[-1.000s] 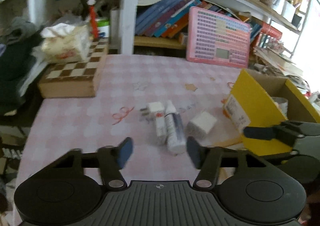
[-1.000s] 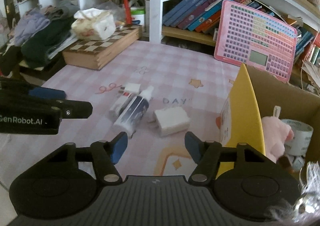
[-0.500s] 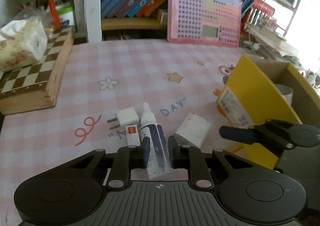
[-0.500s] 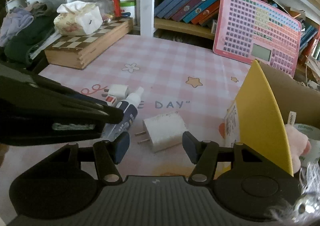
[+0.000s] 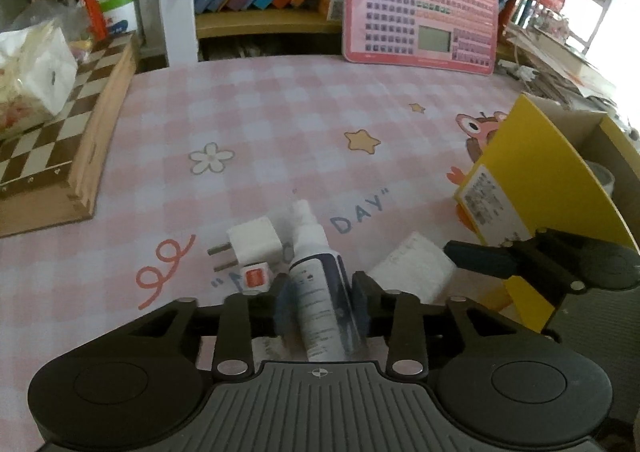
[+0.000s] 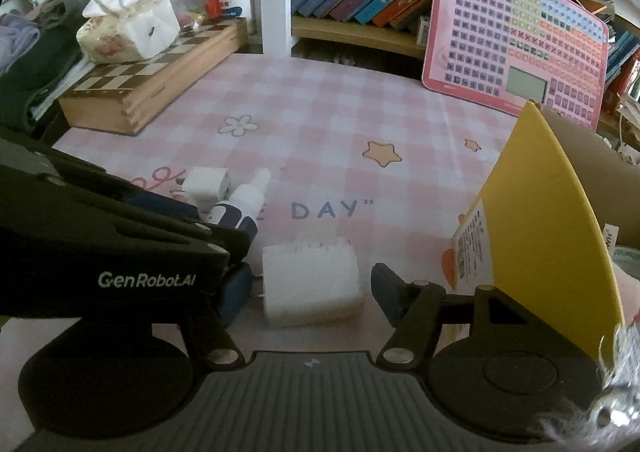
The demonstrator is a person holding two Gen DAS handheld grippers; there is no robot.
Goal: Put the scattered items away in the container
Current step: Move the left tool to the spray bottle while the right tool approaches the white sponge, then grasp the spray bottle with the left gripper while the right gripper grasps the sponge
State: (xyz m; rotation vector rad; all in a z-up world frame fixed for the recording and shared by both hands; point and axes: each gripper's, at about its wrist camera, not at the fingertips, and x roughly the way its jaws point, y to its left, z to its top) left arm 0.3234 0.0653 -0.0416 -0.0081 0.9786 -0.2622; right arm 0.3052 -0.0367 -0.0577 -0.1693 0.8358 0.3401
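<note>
Left wrist view. Found the left gripper [image 5: 321, 304] lowered onto the pink checked tablecloth [image 5: 280, 111], jaws opening, with a spray bottle [image 5: 320, 292] lying lengthwise between them, nozzle pointing away. Observed pads close along both sides of the bottle; saw no firm clamp. Noted a small white plug [image 5: 254, 244] just beside the bottle on its left and a larger white charger [image 5: 412, 272] near its right. Located the yellow cardboard box [image 5: 540, 179] at the right edge of the table, open at the top.

Right wrist view. Found the right gripper [image 6: 310, 292] low over the same cloth, jaws opening, straddling the charger [image 6: 312, 276]. Saw a clear gap at the right pad; could not check the left pad, partly hidden behind the left gripper's body. Noted the box [image 6: 552, 211] immediately right of this gripper, with some items apparently already inside, too cut off to identify.

Assessment. Judged as the grasping step, on two items at once; bottle, charger and plug not yet in the box. Next: close each pair of jaws squarely on its item, lift clear of the cloth, carry right over the yellow wall, release inside. Take care not to knock the small plug, and to keep the two grippers from colliding on the way across.
</note>
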